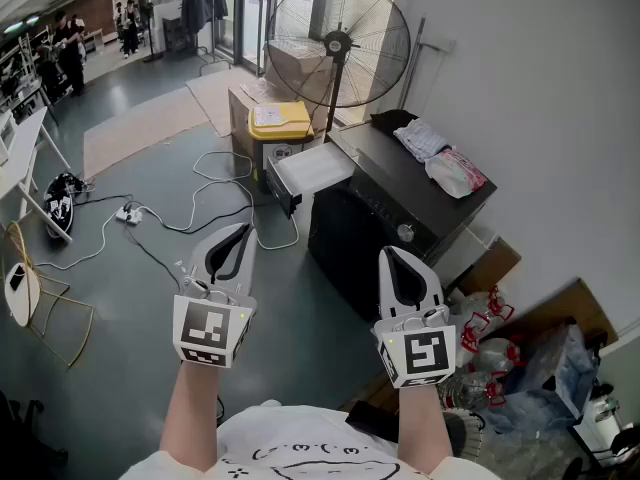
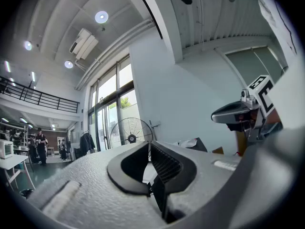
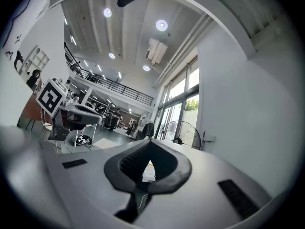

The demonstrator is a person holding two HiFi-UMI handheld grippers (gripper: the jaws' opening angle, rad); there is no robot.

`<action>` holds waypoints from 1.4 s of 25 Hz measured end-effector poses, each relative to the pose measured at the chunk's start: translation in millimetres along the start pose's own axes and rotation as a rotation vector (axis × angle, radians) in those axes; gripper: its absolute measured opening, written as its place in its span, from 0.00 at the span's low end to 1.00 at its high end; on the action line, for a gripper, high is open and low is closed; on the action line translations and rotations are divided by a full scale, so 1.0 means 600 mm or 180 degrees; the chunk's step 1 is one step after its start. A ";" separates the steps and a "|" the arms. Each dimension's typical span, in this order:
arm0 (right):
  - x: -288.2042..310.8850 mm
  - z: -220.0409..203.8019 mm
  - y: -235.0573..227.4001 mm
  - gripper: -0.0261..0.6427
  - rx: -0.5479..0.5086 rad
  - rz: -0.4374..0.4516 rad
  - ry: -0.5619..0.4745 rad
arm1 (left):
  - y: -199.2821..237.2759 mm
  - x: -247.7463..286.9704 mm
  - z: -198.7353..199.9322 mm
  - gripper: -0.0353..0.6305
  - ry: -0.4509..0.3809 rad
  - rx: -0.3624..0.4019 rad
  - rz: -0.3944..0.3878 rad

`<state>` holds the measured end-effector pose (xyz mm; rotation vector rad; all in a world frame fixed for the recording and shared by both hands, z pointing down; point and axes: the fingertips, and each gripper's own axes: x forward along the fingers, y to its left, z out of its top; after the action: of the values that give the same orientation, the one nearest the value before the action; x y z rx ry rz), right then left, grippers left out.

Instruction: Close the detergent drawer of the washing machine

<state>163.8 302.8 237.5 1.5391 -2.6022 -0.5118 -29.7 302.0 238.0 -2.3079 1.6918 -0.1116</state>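
The black washing machine (image 1: 400, 203) stands ahead and to the right in the head view. Its white detergent drawer (image 1: 312, 171) is pulled out toward the left. My left gripper (image 1: 240, 228) is held in the air short of the drawer, below and left of it, with its jaws shut and nothing between them. My right gripper (image 1: 391, 252) hovers in front of the machine's dark front, also shut and empty. Neither gripper touches the machine. From the left gripper view the closed tips (image 2: 148, 144) point toward the fan and machine, and the right gripper (image 2: 238, 113) shows beside them.
A large floor fan (image 1: 338, 43) stands behind the machine. A yellow-lidded box (image 1: 280, 120) sits just beyond the drawer. Cables and a power strip (image 1: 130, 213) trail over the floor at left. Clothes (image 1: 440, 158) lie on the machine's top. Bottles and bags (image 1: 500, 353) crowd the right.
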 end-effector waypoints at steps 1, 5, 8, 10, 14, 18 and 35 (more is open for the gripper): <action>0.001 -0.002 -0.004 0.03 0.0001 0.0010 0.0004 | -0.003 0.004 -0.001 0.08 0.0010 -0.0006 -0.0001; 0.007 -0.010 -0.012 0.03 -0.0034 0.0113 0.0001 | -0.009 0.020 -0.006 0.08 0.0031 -0.0058 0.0028; 0.011 -0.021 -0.018 0.03 -0.0027 0.0178 0.0013 | -0.017 0.031 -0.010 0.08 0.0058 -0.0059 0.0047; 0.011 -0.028 -0.021 0.03 -0.0006 0.0224 0.0013 | -0.024 0.033 -0.017 0.08 0.0078 -0.0065 0.0044; 0.018 -0.040 -0.022 0.03 0.0053 0.0313 -0.0021 | -0.027 0.041 -0.039 0.08 0.0089 -0.0212 0.0035; 0.046 -0.062 -0.022 0.04 0.0064 0.0378 0.0071 | -0.020 0.065 -0.061 0.29 0.0109 -0.0459 -0.0080; 0.326 -0.133 -0.022 0.04 0.0165 0.0254 0.0346 | 0.156 0.276 -0.207 0.47 0.0471 -0.1303 -0.0357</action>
<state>96.9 108.4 288.1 1.4275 -2.6009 -0.3465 -92.3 97.5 315.4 -2.7537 1.7920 0.0491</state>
